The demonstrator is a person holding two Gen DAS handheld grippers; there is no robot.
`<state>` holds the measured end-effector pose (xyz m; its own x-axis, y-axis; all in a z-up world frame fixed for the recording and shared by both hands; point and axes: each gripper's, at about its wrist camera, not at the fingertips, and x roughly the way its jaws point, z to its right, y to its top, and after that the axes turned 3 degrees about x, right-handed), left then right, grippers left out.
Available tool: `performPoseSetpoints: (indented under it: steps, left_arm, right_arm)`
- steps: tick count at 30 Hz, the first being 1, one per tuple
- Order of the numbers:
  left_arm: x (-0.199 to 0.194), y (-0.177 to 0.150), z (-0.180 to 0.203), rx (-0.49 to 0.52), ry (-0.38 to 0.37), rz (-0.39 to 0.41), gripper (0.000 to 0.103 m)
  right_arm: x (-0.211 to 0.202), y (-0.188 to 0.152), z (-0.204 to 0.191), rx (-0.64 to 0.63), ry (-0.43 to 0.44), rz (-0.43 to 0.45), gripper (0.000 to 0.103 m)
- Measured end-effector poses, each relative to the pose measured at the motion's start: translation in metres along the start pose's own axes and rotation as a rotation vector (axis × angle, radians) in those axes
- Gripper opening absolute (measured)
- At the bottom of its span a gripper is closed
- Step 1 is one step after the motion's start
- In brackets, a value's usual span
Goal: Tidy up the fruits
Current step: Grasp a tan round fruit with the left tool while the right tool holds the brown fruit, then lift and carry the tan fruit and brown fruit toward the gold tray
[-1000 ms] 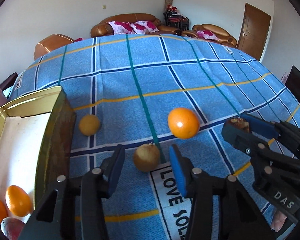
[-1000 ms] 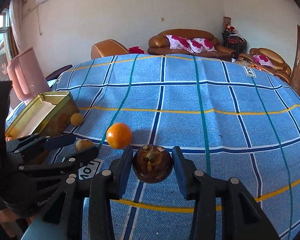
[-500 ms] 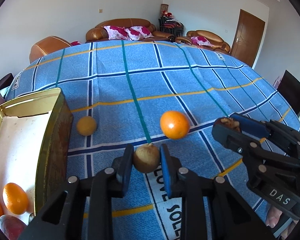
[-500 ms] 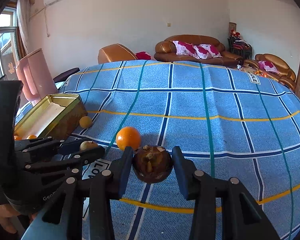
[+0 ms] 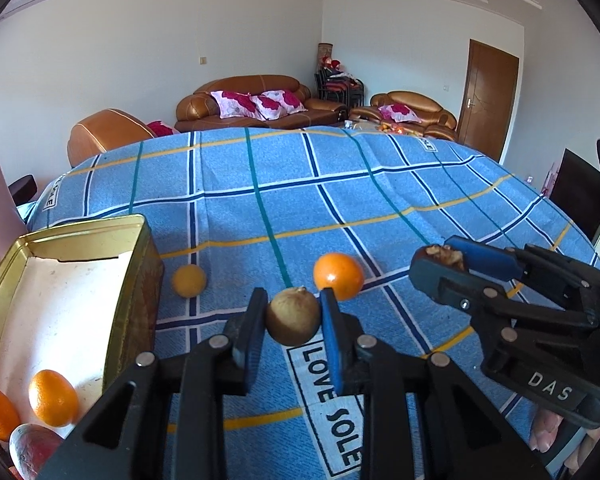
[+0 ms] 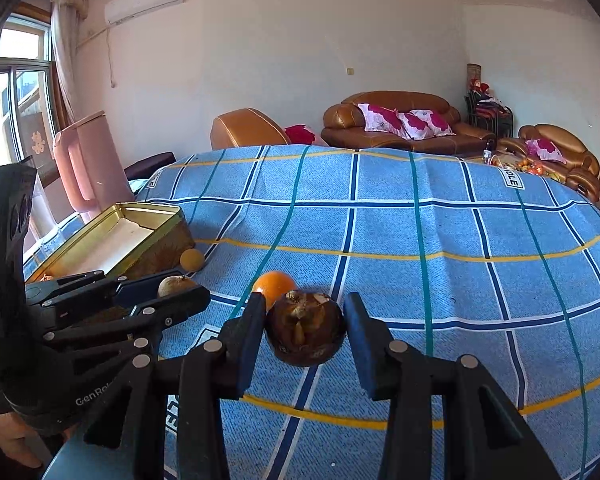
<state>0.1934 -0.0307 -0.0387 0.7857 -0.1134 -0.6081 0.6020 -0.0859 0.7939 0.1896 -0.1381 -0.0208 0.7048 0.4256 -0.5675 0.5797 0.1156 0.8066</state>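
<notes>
My left gripper (image 5: 293, 294) is shut on a small tan round fruit (image 5: 293, 318), held just above the blue checked cloth (image 5: 340, 184). My right gripper (image 6: 304, 298) is shut on a dark brown fruit (image 6: 305, 330) with a torn top. In the left wrist view the right gripper (image 5: 440, 254) stands at the right. The right wrist view has the left gripper (image 6: 176, 284) at the left. An orange (image 5: 339, 276) and a small yellow fruit (image 5: 189, 280) lie on the cloth beyond the fingers. The gold tin (image 5: 136, 280) at the left holds two oranges (image 5: 53, 398) and a reddish fruit (image 5: 30, 446).
A pink pitcher (image 6: 88, 164) stands behind the tin (image 6: 152, 208) at the table's left edge. Brown sofas (image 6: 400, 128) and a door (image 5: 488, 96) lie beyond the far edge. A hand (image 6: 8, 440) holds the left gripper at the lower left.
The left jaws closed onto the tan fruit and raised it off the cloth. Both views tilted upward. The right gripper kept the dark fruit and stayed in place.
</notes>
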Motion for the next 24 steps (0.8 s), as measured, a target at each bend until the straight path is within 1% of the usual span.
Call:
performPoseSetpoints:
  steps: [10,24]
  left_arm:
    - [-0.012,0.0,0.0,0.0,0.01,0.063,0.028]
    - [-0.029,-0.004,0.009,0.04,0.044,0.143,0.028]
  right_arm:
    - [-0.01,-0.001,-0.005,-0.028,0.013,0.053,0.043]
    - [-0.019,-0.002,-0.007,-0.055,0.018,0.105,0.043]
